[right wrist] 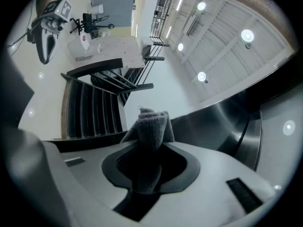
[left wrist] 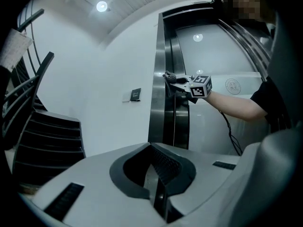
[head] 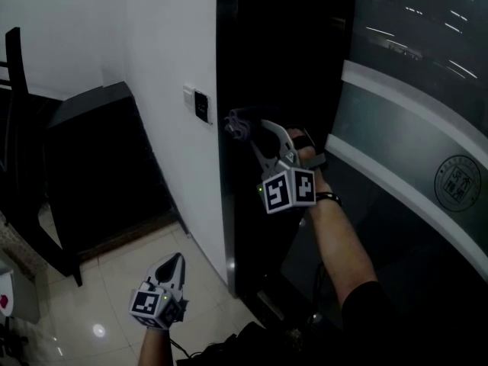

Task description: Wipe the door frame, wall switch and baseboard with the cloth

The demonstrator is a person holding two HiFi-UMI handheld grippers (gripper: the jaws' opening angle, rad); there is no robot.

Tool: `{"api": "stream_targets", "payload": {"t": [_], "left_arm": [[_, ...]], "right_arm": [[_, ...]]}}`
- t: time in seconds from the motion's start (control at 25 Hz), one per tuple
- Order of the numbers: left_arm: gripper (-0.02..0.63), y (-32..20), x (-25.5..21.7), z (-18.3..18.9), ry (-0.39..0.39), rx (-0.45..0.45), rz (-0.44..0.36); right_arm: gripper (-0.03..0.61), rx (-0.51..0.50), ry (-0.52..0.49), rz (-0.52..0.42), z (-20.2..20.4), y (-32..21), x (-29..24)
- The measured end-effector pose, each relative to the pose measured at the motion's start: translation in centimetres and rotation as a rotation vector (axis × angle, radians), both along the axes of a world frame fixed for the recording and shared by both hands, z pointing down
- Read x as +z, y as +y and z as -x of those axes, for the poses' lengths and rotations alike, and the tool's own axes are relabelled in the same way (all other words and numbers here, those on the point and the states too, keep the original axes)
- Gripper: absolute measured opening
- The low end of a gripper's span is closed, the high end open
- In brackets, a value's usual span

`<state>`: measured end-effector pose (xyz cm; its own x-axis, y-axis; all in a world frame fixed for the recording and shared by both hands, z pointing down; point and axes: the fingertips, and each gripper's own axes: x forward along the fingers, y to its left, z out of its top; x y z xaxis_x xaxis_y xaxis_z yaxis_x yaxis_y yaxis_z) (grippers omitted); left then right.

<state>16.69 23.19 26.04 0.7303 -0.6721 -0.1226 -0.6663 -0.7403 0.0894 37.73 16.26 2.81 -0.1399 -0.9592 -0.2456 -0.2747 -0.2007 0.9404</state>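
1. While my right tongs [head: 245,132] are clamped tight on the grey cloth [right wrist: 150,126], its bunched end pokes out past their tips. It lies at the edge of the dark door frame [head: 252,59], apparently touching it, level with the wall switch [head: 201,106].
2. My left tongs [head: 175,261] hang low over the floor, well apart from the frame. They are pressed together with nothing between them.
3. The switch is a small dark plate on the white wall [head: 160,44], just left of the frame and near the cloth, with nothing in the way.
4. Right of the frame is a glass door [head: 396,227] crossed by a pale band [head: 412,120] that bears a round emblem [head: 457,183].
5. Left of the white wall stands a dark slatted cabinet [head: 99,166], and a dark chair [head: 17,128] is beside it at the edge of the head view.
6. The floor [head: 114,311] is pale glossy tile with a lamp reflected in it.
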Motion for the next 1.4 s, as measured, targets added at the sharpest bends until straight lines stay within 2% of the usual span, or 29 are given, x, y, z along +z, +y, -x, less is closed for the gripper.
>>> {"api": "stream_targets", "payload": {"t": [0.2,0.72,1.16,1.4], "left_arm": [[0.000,-0.4,0.6,0.4,-0.006,0.005,0.024],[0.000,-1.0,2.2,-1.4,-0.031,0.041,0.050],[0.000,-1.4,3.9,-1.4,-0.048,0.004,0.070],[0.000,-1.7,5.0,-1.0,-0.056,-0.029,0.105]], "right_arm": [[0.097,-0.047,-0.056,0.022,0.2,-0.3,1.3],[0.097,-0.032,0.026,0.174,-0.4,-0.3,9.5],[0.097,-0.059,-0.022,0.265,-0.8,-0.3,15.9],[0.097,-0.059,-0.013,0.327,-0.5,-0.3,20.8]]}}
